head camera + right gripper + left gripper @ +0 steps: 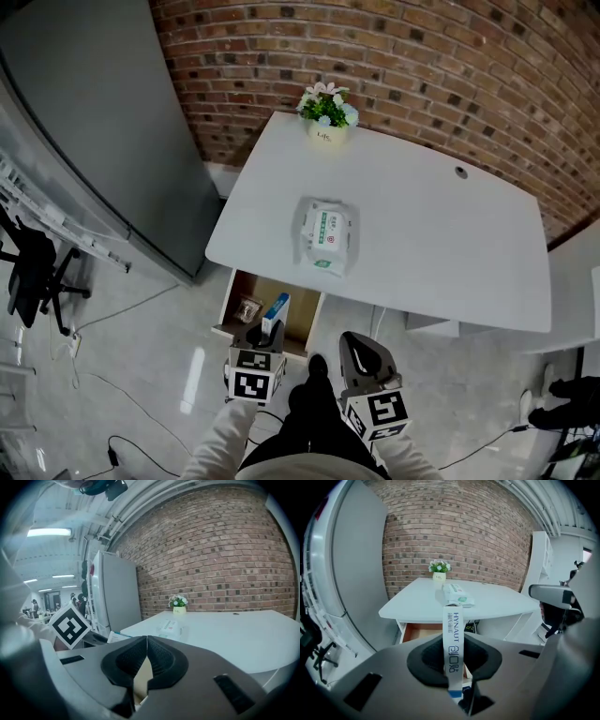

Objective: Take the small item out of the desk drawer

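Left tongs (pixel 454 644) clamped on slim box (pixel 453 632), upright over open drawer (pixel 302 316); right tongs (pixel 146 645) closed, empty.

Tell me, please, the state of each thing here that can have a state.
Drawer: open.
Left gripper: fingers closed on the small box.
Right gripper: fingers together, empty.
Tissue pack: lying flat on the desk.
Flower pot: upright.
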Action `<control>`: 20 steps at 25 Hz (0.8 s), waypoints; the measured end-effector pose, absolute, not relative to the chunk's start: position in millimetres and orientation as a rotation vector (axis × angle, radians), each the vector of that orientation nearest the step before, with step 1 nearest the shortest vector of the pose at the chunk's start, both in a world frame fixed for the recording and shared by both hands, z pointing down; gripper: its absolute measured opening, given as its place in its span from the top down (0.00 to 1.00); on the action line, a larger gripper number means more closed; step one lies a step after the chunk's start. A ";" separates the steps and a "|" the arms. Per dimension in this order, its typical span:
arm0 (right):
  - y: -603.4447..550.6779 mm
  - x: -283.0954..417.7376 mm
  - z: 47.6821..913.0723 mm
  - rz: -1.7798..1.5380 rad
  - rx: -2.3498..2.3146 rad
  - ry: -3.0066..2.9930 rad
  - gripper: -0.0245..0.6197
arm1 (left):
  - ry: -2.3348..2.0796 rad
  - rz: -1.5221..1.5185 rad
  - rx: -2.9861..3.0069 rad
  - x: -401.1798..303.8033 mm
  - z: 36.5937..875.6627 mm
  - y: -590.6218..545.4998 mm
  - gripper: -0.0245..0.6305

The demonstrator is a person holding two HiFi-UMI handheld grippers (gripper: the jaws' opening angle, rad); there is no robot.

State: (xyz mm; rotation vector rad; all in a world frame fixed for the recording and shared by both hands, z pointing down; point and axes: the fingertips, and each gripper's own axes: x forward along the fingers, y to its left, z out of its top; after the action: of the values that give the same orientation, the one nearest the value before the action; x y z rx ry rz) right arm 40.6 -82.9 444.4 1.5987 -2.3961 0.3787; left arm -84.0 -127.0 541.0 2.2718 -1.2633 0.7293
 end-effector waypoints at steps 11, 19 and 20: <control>-66.8 35.6 427.7 0.325 1.607 -2.420 0.92 | -1.335 0.599 2.352 -95.0 486.7 -110.0 0.85; -58.2 32.9 414.5 0.299 1.628 -2.429 0.92 | -1.383 0.506 2.389 -105.8 456.6 -94.6 0.85; -57.1 32.9 412.9 0.292 1.628 -2.431 0.92 | -1.389 0.496 2.392 -107.3 452.8 -92.8 0.85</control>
State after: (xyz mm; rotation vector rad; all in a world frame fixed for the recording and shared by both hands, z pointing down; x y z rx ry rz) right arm 32.9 -57.1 412.9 1.6279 -2.4314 0.2924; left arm -107.3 -92.8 452.8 2.3921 -1.3893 0.4960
